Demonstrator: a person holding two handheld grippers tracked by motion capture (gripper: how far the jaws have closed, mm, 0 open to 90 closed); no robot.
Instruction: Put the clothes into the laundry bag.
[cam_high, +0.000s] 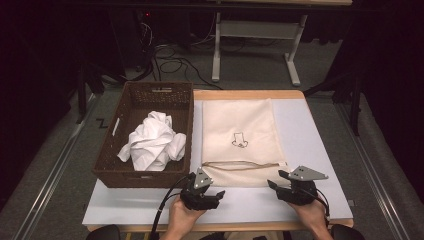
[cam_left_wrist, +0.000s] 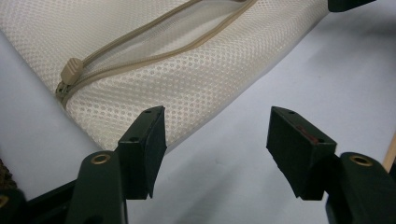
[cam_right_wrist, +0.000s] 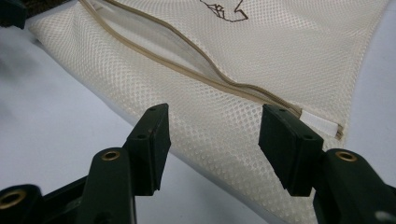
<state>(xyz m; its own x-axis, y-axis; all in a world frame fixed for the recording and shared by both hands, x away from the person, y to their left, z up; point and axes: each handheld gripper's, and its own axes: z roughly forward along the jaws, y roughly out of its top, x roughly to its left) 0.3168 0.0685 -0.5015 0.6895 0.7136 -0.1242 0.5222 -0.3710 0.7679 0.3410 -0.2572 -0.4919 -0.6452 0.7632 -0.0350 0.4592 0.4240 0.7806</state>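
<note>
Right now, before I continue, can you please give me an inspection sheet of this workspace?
Surface: pale mat on a wooden table, flat.
Job's things: cream mesh laundry bag lying flat, its zipper open, slider at one end; white crumpled cloth inside the brown wicker basket to the bag's left.
Clutter: nothing seen.
Grippers: left gripper and right gripper both open, near the bag's front edge, holding nothing.
Cables: black cable trails from the left gripper; more cables on the floor behind.
Surroundings: grey floor, white table frame beyond, dark background.
</note>
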